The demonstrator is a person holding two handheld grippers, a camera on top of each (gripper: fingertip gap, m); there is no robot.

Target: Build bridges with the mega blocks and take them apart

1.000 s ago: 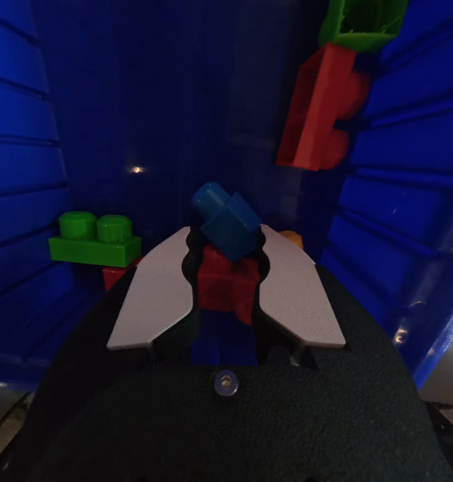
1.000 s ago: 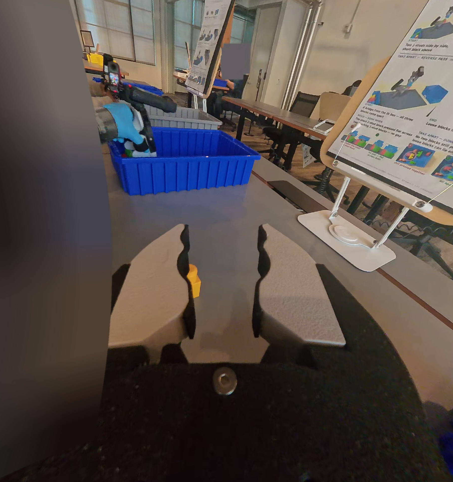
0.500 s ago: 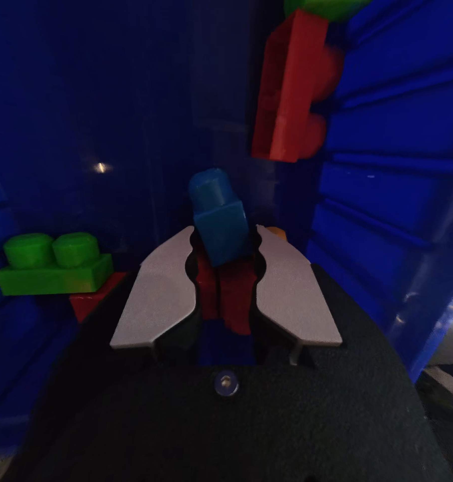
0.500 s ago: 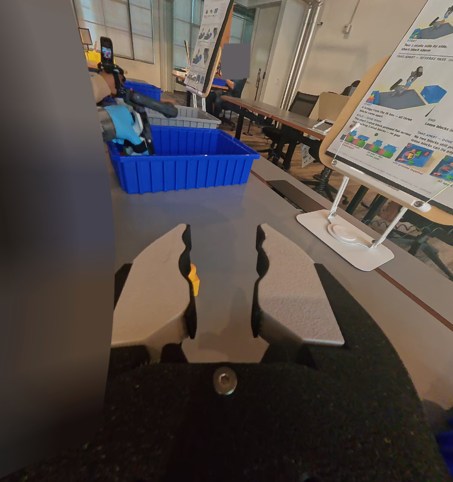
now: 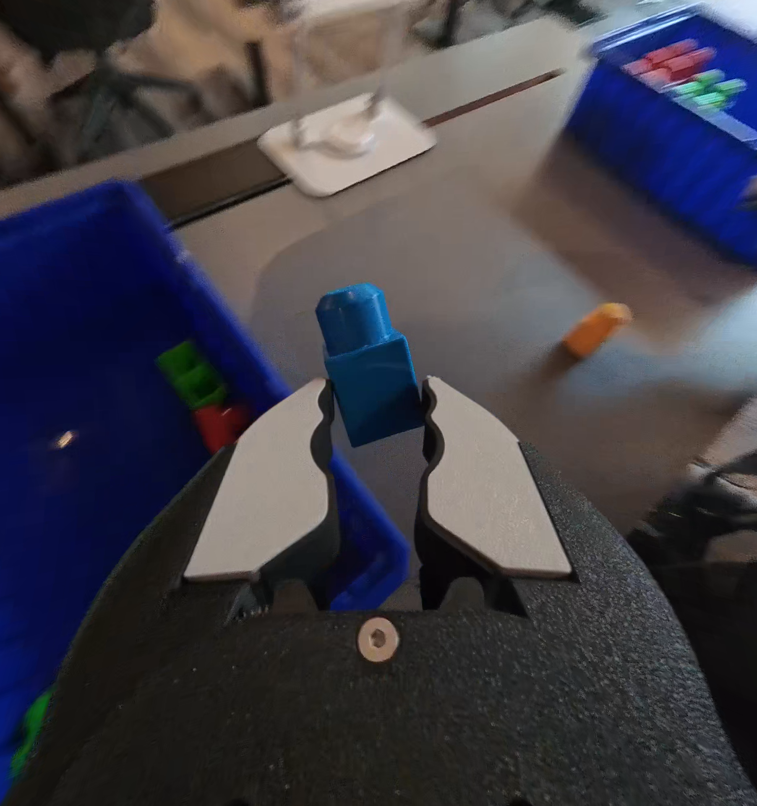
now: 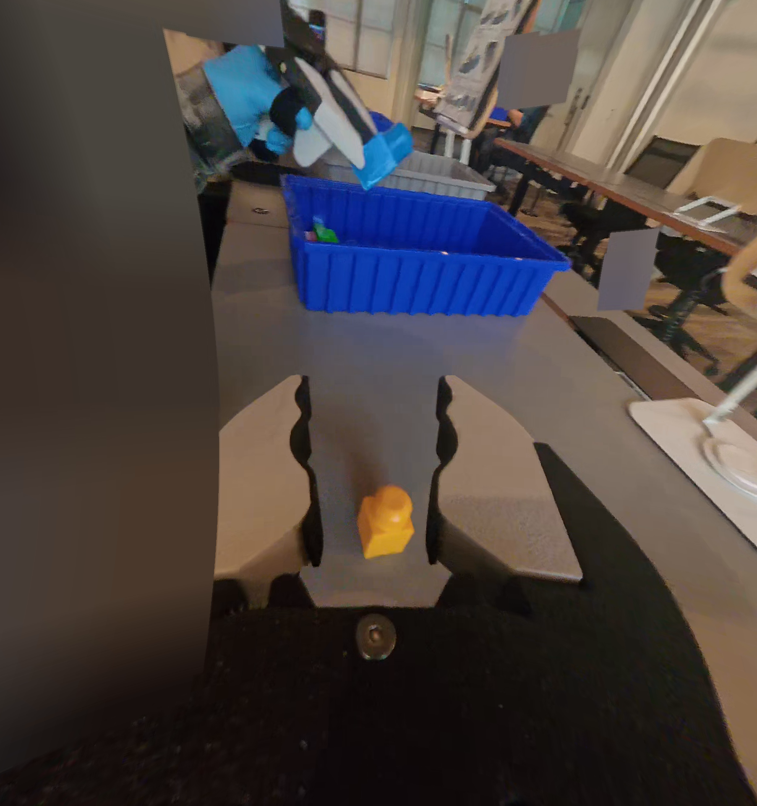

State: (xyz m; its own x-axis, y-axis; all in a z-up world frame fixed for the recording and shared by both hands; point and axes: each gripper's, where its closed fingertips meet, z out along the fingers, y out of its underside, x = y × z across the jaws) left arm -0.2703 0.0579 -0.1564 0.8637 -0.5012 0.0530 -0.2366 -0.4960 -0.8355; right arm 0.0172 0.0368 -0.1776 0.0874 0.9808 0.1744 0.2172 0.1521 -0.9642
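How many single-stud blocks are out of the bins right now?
2: a blue block clamped in the left gripper above the table, and an orange block standing on it between the open right gripper's fingers. More may be hidden.

far blue bin (image 5: 673, 144) motion-blurred, its blocks (image 5: 690, 78) indistinct

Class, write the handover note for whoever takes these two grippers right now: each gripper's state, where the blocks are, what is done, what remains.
Left gripper: shut on the blue block, a single-stud piece, held in the air above the near blue bin.
Right gripper: open, holding nothing, low over the grey table, with the orange block standing upright between its fingers, apart from both.
In the bin: green and red blocks against one wall.
Done: one block on the table, a second one lifted out.
Left: set the blue block beside the orange one, fetch a spanning block, press it on top, then take the bridge apart.
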